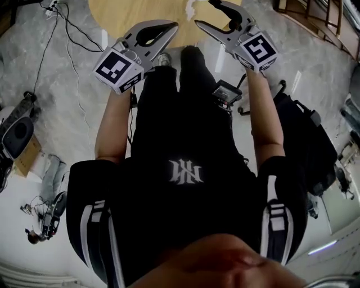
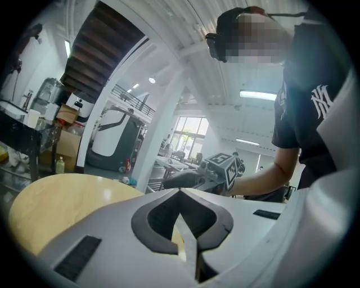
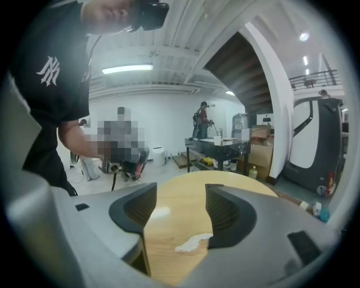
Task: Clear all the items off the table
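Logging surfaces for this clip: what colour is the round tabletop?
The tabletop is light yellowish wood grain; it shows best in the right gripper view.

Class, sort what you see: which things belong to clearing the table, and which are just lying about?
Job in hand:
- table
- white scrap lying on it
- left gripper, shut
- right gripper, open, holding nothing

Lying about:
- cables on the floor
- cardboard box on the floor
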A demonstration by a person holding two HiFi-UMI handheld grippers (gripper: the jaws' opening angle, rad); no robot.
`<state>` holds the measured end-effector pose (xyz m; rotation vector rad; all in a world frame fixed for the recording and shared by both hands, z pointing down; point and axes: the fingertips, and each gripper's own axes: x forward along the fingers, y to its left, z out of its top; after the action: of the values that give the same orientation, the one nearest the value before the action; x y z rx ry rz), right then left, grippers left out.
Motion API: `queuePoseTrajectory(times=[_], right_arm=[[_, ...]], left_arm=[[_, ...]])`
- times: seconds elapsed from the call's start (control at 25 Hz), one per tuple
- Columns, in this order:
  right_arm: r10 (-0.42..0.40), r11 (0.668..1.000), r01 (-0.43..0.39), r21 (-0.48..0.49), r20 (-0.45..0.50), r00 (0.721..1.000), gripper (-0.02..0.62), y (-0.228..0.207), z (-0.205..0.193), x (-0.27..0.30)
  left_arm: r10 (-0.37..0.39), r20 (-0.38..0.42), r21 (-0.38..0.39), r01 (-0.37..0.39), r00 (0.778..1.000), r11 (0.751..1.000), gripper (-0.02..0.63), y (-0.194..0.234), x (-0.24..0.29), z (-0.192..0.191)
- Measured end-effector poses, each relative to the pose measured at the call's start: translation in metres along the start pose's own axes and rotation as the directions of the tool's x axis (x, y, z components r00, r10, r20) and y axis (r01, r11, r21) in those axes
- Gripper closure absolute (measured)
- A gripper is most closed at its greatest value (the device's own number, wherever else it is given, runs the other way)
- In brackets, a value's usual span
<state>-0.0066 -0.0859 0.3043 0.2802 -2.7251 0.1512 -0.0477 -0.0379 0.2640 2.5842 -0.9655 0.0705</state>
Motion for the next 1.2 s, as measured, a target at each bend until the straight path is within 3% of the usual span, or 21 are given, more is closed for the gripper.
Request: queuePoseTrajectory(times=[0.08,0.12,0.28,0.32,0.36,0.56,0.76,0.96,1.08,1.2], right_arm=[[0.036,0.999,-0.036,-0.023,-0.021,0.999,0.311,-0.011,-0.021,0.016],[0.051,0.998,-0.053,-0.036,-0.035,0.998,0.234,-0.015,-0.032,0.024],[0.079,0.993,-0.086,-0.080,-0.085,0.993,0.213,-0.021,-0.065,0.053],[0.072,0.994,-0.080,-0.076,-0.104,0.992,0.105,-0.023,-0.073,0.059],[0.063,0.995,-0.073,-0.072,-0.126,0.990,0.062,-0.027,-0.082,0.066],[0.030,0.994,-0.055,-0.099,-0.239,0.970,0.055,-0.061,-0.127,0.093],[0.061,0.984,-0.114,-0.135,-0.345,0.937,0.059,-0.065,-0.158,0.110],[0.062,0.980,-0.126,-0.155,-0.366,0.928,0.197,-0.066,-0.169,0.109],[0.056,0.977,-0.124,-0.171,-0.358,0.932,0.367,-0.064,-0.175,0.114],[0.051,0.979,-0.117,-0.168,-0.358,0.932,0.483,-0.060,-0.183,0.122]], left_arm=[[0.036,-0.014,0.025,-0.036,0.999,0.999,0.594,0.013,0.006,-0.006],[0.054,-0.019,0.040,-0.053,0.998,0.998,0.594,0.019,0.008,-0.009],[0.116,-0.036,0.037,-0.114,0.993,0.993,0.594,0.029,0.003,-0.033],[0.129,-0.046,0.017,-0.129,0.991,0.992,0.594,0.031,0.001,-0.041],[0.142,-0.054,-0.002,-0.143,0.988,0.990,0.594,0.034,0.001,-0.050],[0.182,-0.053,-0.061,-0.186,0.982,0.981,0.594,0.060,0.027,-0.080],[0.190,-0.067,-0.086,-0.195,0.980,0.977,0.594,0.080,0.040,-0.095],[0.196,-0.069,-0.077,-0.201,0.978,0.977,0.594,0.086,0.046,-0.098],[0.193,-0.071,-0.071,-0.198,0.979,0.978,0.594,0.092,0.044,-0.106],[0.188,-0.075,-0.066,-0.193,0.979,0.979,0.594,0.095,0.037,-0.115]])
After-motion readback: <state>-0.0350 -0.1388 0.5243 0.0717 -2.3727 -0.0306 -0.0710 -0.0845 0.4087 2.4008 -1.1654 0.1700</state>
